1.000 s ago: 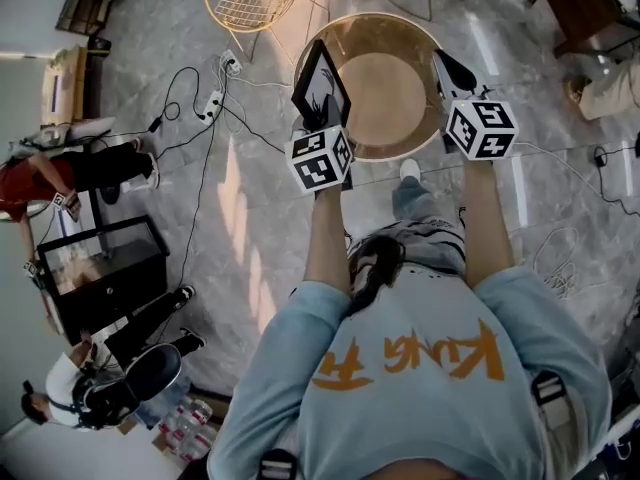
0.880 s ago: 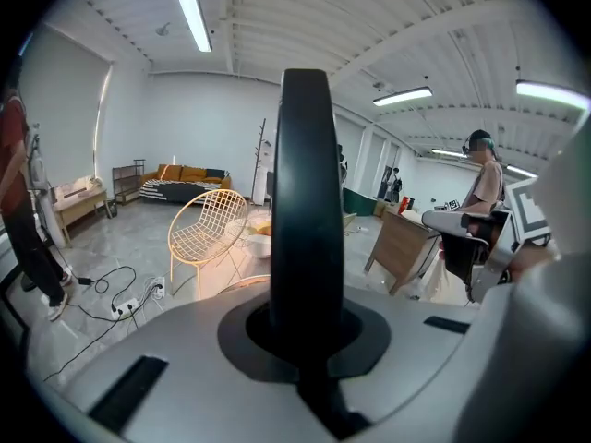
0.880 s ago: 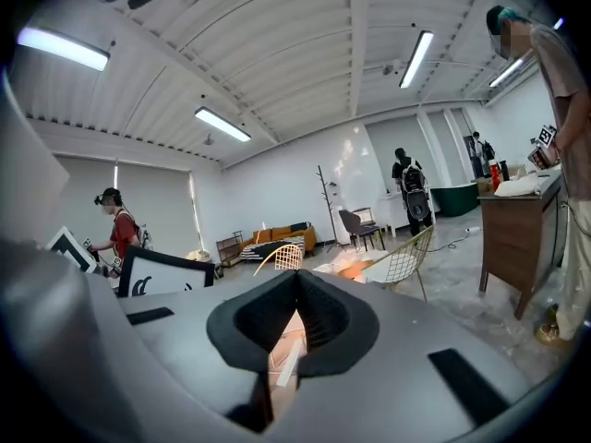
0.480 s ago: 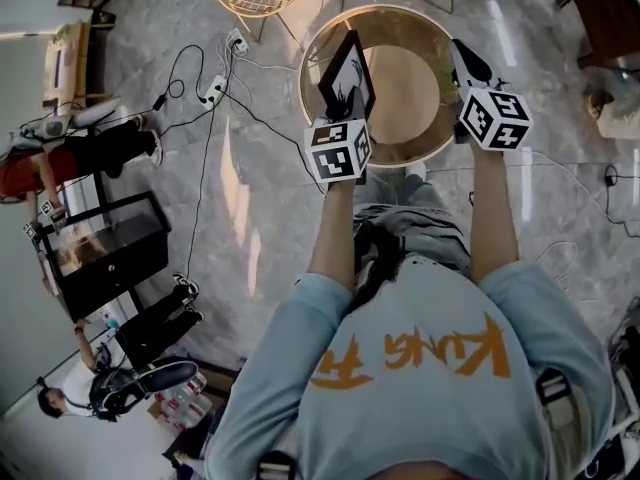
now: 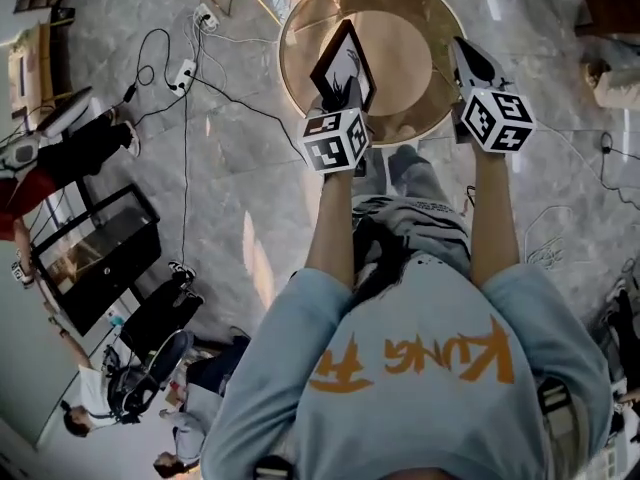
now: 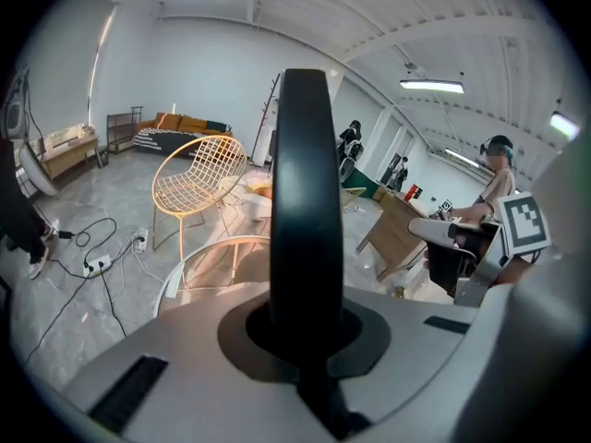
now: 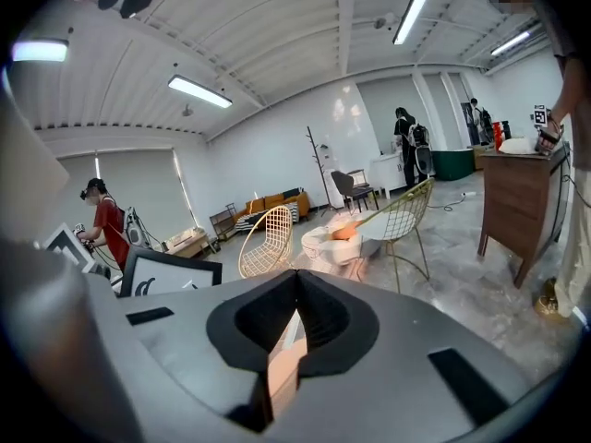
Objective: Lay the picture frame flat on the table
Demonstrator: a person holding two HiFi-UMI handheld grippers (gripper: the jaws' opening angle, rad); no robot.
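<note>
The picture frame (image 5: 343,65) is black with a white print. It stands tilted on edge over the near left part of the round glass table (image 5: 285,58). My left gripper (image 5: 345,98) is shut on the frame's lower edge. In the left gripper view the frame (image 6: 305,183) rises edge-on from between the jaws of my left gripper (image 6: 305,330). My right gripper (image 5: 463,53) hovers over the table's right rim, shut, with nothing in it. In the right gripper view my right gripper (image 7: 294,312) shows only a thin slit, and the frame (image 7: 171,273) is off to its left.
Cables and a power strip (image 5: 183,71) lie on the marble floor left of the table. A black glass cabinet (image 5: 95,253) stands further left, with people near it. Gold wire chairs (image 7: 268,238) stand beyond the table, and a wooden desk (image 7: 522,192) is to the right.
Both grippers have sunk toward the table and moved forward over it. The frame came along in the left gripper, still tilted on edge.
</note>
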